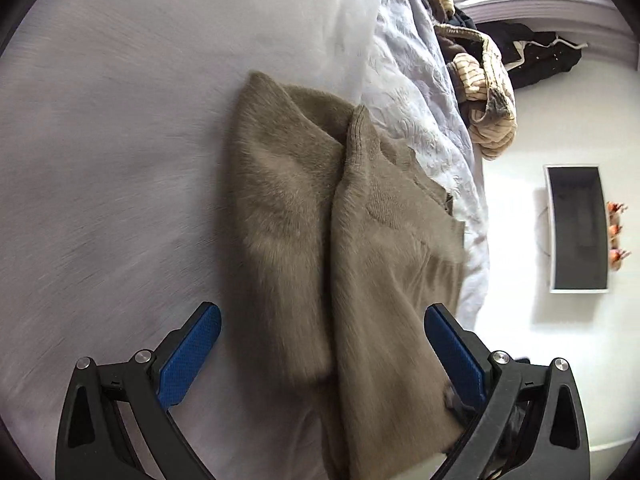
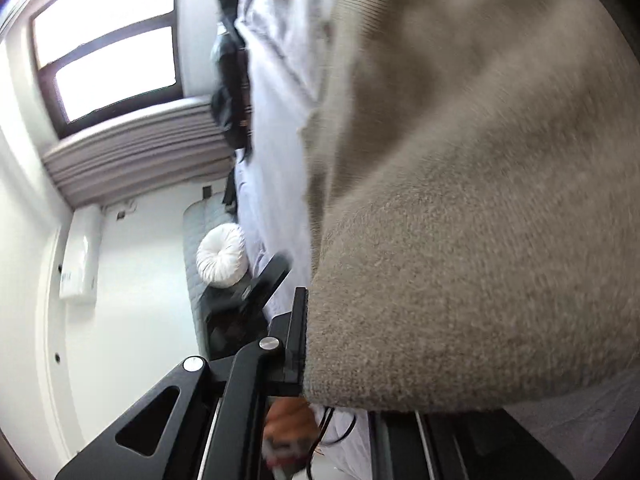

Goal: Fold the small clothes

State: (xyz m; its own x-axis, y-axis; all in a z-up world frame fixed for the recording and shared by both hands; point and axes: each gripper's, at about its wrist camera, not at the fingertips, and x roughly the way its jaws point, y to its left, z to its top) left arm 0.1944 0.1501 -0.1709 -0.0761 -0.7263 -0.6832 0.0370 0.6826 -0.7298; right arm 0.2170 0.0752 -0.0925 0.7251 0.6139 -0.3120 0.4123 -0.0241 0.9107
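A fuzzy taupe knit garment (image 1: 344,248) lies partly folded on the pale bed sheet (image 1: 112,160), one flap overlapping the other. My left gripper (image 1: 322,336) is open, its blue pads (image 1: 192,356) on either side of the garment's near end, the right pad touching the cloth. In the right wrist view the same taupe knit (image 2: 460,240) fills most of the frame and drapes over my right gripper (image 2: 320,336); only its left finger (image 2: 298,336) shows, pressed against the cloth edge. The right finger is hidden by the fabric.
A quilted white bedspread (image 1: 420,120) lies bunched along the bed edge. A pile of striped and dark clothes (image 1: 484,80) sits beyond it. A window (image 2: 108,40), a round white cushion (image 2: 222,254) and a wall heater (image 2: 78,256) show in the right wrist view.
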